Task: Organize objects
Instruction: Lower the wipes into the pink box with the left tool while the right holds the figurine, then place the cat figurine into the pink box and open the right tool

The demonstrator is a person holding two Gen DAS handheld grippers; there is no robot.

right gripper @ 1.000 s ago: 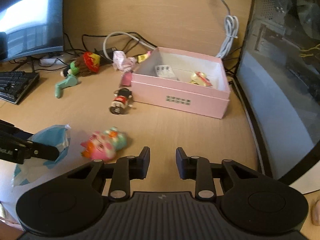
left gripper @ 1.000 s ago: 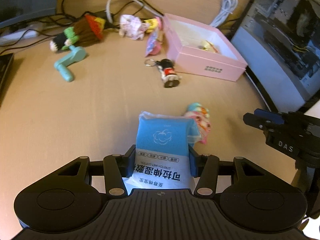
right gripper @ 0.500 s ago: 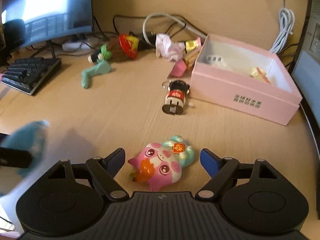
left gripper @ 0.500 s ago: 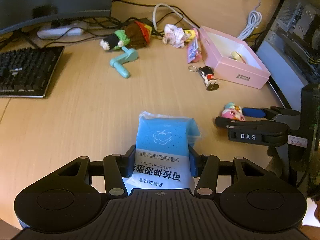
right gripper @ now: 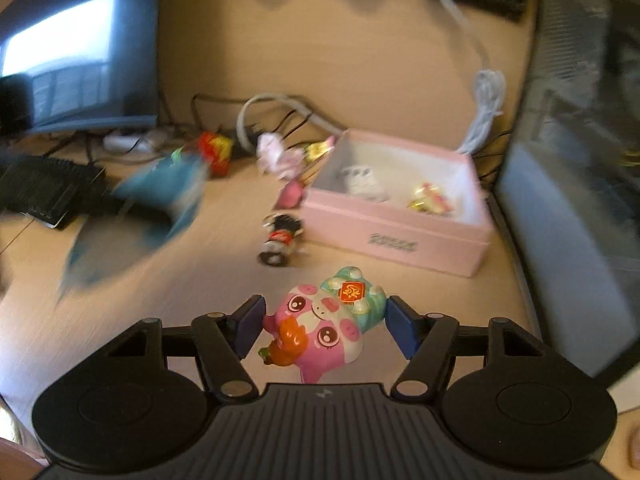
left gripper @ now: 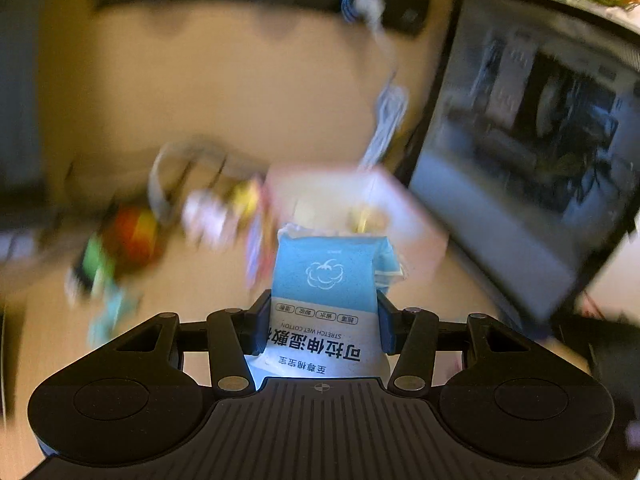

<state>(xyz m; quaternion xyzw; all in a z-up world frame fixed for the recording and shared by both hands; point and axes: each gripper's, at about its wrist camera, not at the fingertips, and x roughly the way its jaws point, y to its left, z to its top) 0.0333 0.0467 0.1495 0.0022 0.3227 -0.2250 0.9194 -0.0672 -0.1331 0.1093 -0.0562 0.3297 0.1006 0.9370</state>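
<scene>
My left gripper [left gripper: 322, 320] is shut on a blue and white wet-wipe packet [left gripper: 324, 280], held in the air in front of the open pink box [left gripper: 412, 216]; this view is smeared by motion. The packet [right gripper: 160, 196] also shows as a blue blur at the left of the right wrist view. On the desk, a pink and teal pig toy [right gripper: 320, 320] lies between the pads of my right gripper [right gripper: 326, 318]. Its jaws are closing, and the pads stand right at the toy's sides without a clear squeeze. The pink box [right gripper: 400, 236] holds a white item [right gripper: 362, 180] and a gold one [right gripper: 430, 198].
A small keychain figure [right gripper: 280, 236] lies just left of the box. Knitted and wrapped trinkets [right gripper: 280, 156] and cables sit behind it. A keyboard [right gripper: 44, 192] and monitor [right gripper: 80, 60] are at the left. A glass-sided computer case [right gripper: 580, 160] walls off the right.
My left gripper has risen and swung with the packet toward the pink box. My right gripper opened wide, came around the pig toy, and its jaws have narrowed on it.
</scene>
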